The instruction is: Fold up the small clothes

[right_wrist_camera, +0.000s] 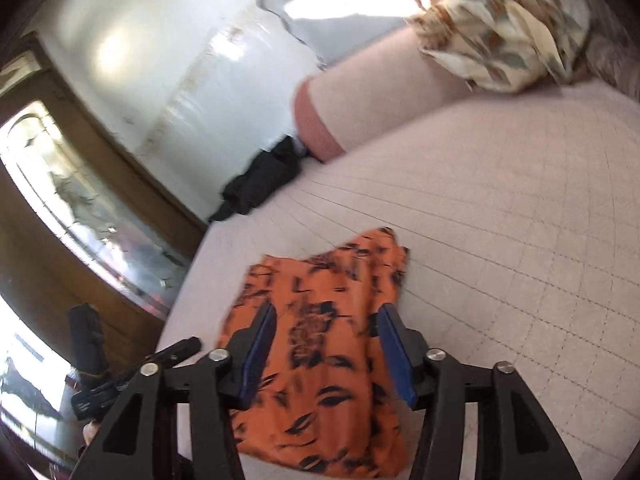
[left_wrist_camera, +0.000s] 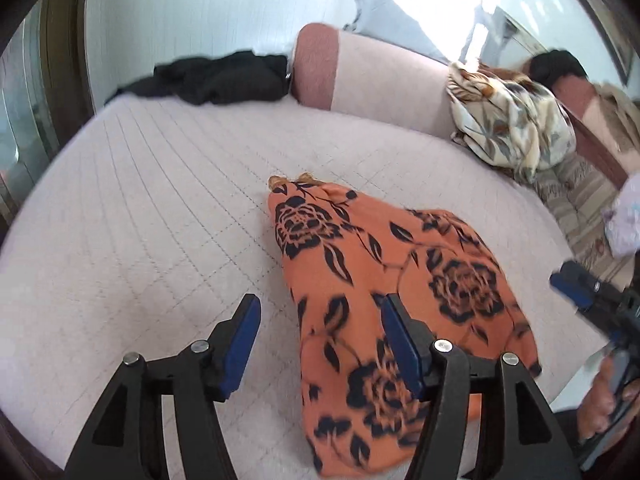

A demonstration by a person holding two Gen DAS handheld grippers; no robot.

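Both the left gripper [left_wrist_camera: 320,340] and right gripper [right_wrist_camera: 326,344] hang spread and empty over the orange floral garment [left_wrist_camera: 384,300] lying on the quilted bed [left_wrist_camera: 140,208], black cloth [left_wrist_camera: 216,78] at eleven o'clock, a patterned bundle [left_wrist_camera: 512,120] at two.

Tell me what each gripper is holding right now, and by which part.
Nothing. The left gripper and right gripper both stand open above the orange floral garment, which lies loose on the bed.

A pale quilted bed cover [left_wrist_camera: 160,200] spreads ahead of the tool, with a crumpled black garment [left_wrist_camera: 216,78] at its far left edge, a pink-ended bolster [left_wrist_camera: 360,80] directly beyond along the white wall [left_wrist_camera: 200,8], and a floral-printed bundle [left_wrist_camera: 512,120] to the far right.
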